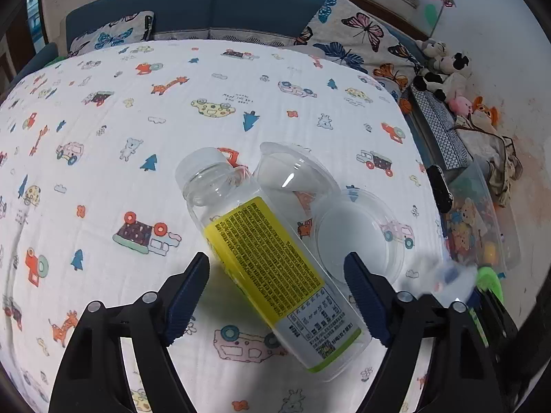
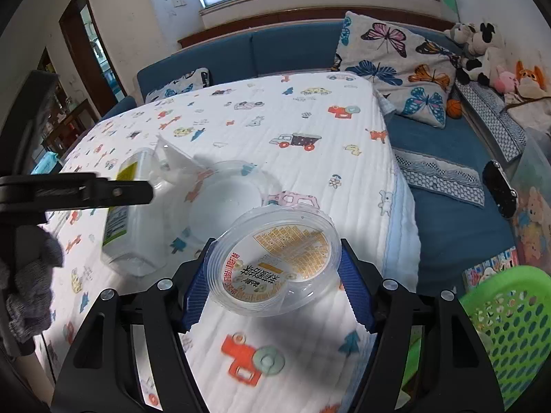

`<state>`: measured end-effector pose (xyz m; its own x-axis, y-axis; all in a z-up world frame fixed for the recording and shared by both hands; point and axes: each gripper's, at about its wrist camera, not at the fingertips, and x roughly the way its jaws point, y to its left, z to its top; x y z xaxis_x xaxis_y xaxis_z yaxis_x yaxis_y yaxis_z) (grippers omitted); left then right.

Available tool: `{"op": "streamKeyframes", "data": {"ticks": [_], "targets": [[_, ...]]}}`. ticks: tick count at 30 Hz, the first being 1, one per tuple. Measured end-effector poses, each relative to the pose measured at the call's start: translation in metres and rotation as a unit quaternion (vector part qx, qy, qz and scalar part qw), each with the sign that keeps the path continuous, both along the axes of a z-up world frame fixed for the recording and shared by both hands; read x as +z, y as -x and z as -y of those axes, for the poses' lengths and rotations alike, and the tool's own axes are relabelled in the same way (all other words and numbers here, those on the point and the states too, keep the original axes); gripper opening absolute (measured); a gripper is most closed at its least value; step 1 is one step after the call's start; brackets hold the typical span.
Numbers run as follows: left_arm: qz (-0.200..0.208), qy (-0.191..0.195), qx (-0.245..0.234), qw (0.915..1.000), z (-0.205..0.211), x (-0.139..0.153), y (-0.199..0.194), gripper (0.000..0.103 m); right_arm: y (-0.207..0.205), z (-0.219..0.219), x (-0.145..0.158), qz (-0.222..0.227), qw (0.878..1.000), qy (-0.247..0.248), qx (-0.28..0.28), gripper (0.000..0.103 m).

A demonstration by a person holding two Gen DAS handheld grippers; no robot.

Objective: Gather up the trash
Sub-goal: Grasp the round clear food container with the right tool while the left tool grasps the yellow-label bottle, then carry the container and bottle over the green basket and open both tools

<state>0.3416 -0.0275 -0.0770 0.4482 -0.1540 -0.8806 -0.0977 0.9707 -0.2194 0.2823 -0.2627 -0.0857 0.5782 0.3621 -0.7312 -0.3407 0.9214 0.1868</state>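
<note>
We're working two pieces of trash at once, both judged against the green basket (image 2: 509, 330) at the table's right edge. Our right gripper (image 2: 275, 287) is pinching the round lid (image 2: 275, 265) by its rim, both pads touching, lid lifted off the cloth (image 2: 310, 120) and tilted, already near the basket. Our left gripper (image 1: 277, 296) is spread wide w/ the bottle (image 1: 272, 265) lying between the jaws, further from the basket; the pads aren't pressing on it yet.

Risks as we're judging them: the lid is thin and slick, so a rim-only pinch could let it pop out or swing before it's over the basket. The bottle is lying diagonal to the jaws, so closing now may roll or skid it instead of catching it, prob. knocking the two clear cups (image 1: 358, 237) touching it on the basket side.
</note>
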Motion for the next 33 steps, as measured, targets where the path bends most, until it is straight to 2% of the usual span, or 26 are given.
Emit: {"op": "streamKeyframes", "data": {"ticks": [6,17,28,33], "targets": [[-0.005,-0.001,0.008,0.9999,0.0,-0.006,-0.002,0.071,0.013,0.005,0.005,0.0,1.0,0.004,-0.012,0.068],[0.002,-0.005,-0.008,1.0,-0.005,0.004,0.021,0.053,0.049,0.012,0.016,0.007,1.0,0.0,-0.022,0.068],[0.011,0.002,-0.041,0.9991,-0.015,0.018,0.072,0.049,0.089,0.024,0.028,0.017,0.999,-0.007,-0.042,0.068],[0.028,0.003,-0.064,0.9976,-0.009,0.031,0.097,0.048,0.108,0.031,0.035,0.026,0.998,-0.006,-0.051,0.068]]}}
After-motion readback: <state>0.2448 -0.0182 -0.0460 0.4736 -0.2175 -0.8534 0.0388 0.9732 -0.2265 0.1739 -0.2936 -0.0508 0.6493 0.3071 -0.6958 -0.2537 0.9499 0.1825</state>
